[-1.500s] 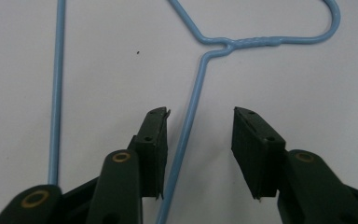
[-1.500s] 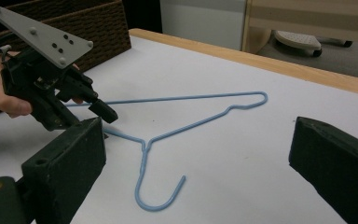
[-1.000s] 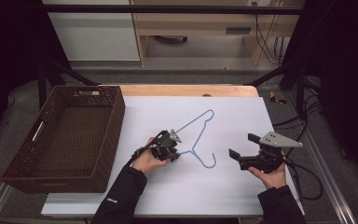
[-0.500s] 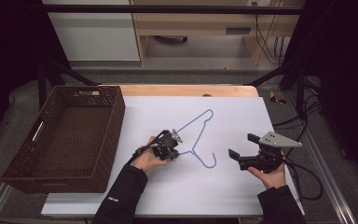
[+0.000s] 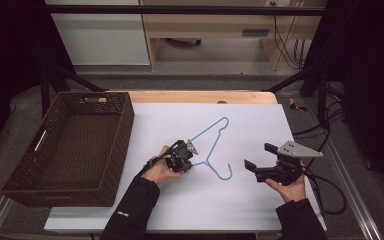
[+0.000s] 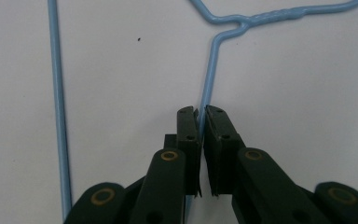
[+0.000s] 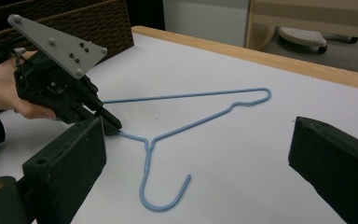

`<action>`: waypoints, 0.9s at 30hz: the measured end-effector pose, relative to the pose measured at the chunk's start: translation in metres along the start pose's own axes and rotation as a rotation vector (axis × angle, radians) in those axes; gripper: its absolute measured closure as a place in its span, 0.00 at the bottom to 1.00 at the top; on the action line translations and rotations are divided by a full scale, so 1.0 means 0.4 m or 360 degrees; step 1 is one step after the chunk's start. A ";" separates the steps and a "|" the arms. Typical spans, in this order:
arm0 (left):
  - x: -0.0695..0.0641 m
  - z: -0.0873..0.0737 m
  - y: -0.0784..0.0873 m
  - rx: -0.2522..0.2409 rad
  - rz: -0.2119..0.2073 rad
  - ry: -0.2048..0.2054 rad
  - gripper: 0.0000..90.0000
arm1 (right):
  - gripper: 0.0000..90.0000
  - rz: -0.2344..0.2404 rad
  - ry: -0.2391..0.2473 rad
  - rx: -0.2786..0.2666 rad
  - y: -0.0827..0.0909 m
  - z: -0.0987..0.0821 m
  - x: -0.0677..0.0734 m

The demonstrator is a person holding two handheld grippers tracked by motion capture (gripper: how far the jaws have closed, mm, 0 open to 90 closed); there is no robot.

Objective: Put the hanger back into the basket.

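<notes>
We see the blue wire hanger lying flat on the white table sheet, just right of the wicker basket. Our left gripper has just been closing, and its jaws now clench the hanger's sloping shoulder wire, close to the twisted neck. The left gripper view shows what the high view cannot: the thin wire pinched between the two pads. The right gripper view gives the hook curling toward us, free of anything. Our right gripper hangs right of the hanger, well apart from it, jaws spread wide and empty. Bare sheet lies on all sides of the hanger except the basket's.
</notes>
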State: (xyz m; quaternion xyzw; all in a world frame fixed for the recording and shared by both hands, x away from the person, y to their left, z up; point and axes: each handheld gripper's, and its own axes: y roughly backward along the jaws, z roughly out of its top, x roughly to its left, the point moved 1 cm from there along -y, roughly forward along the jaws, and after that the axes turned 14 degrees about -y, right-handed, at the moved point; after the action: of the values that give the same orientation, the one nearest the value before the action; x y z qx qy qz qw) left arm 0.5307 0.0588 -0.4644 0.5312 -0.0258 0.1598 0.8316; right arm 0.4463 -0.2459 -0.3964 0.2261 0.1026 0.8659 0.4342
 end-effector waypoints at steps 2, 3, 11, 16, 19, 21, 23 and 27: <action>-0.002 0.001 0.000 0.0001 0.0010 -0.0017 0.95 | 0.05 0.0001 0.0000 0.0000 0.000 0.000 0.000; -0.003 0.001 0.000 -0.0001 0.0014 -0.0027 0.95 | 0.05 -0.0001 -0.0003 -0.0001 0.000 0.000 0.000; -0.011 0.006 0.003 -0.0002 0.0035 -0.0049 0.97 | 0.06 0.0004 0.0002 0.0018 -0.004 -0.003 0.002; -0.011 0.004 0.017 -0.0024 0.0044 -0.0034 0.97 | 0.06 0.0006 0.0007 0.0027 -0.007 -0.005 0.004; -0.017 0.009 0.034 -0.0065 0.0057 -0.0023 0.97 | 0.06 0.0016 0.0004 0.0035 -0.011 -0.007 0.006; -0.019 0.011 0.043 -0.0086 0.0055 -0.0010 0.97 | 0.06 0.0015 0.0014 0.0043 -0.013 -0.009 0.007; -0.018 0.010 0.049 -0.0100 0.0060 -0.0003 0.97 | 0.07 0.0027 0.0015 0.0053 -0.017 -0.012 0.010; -0.021 0.013 0.062 -0.0137 0.0057 0.0020 0.97 | 0.07 0.0044 0.0017 0.0072 -0.026 -0.017 0.014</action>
State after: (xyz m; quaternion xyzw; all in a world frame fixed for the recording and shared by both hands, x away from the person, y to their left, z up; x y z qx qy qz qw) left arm 0.5162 0.0618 -0.4423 0.4933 -0.0370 0.1769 0.8509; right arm 0.4475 -0.2350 -0.4046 0.2328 0.1214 0.8704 0.4164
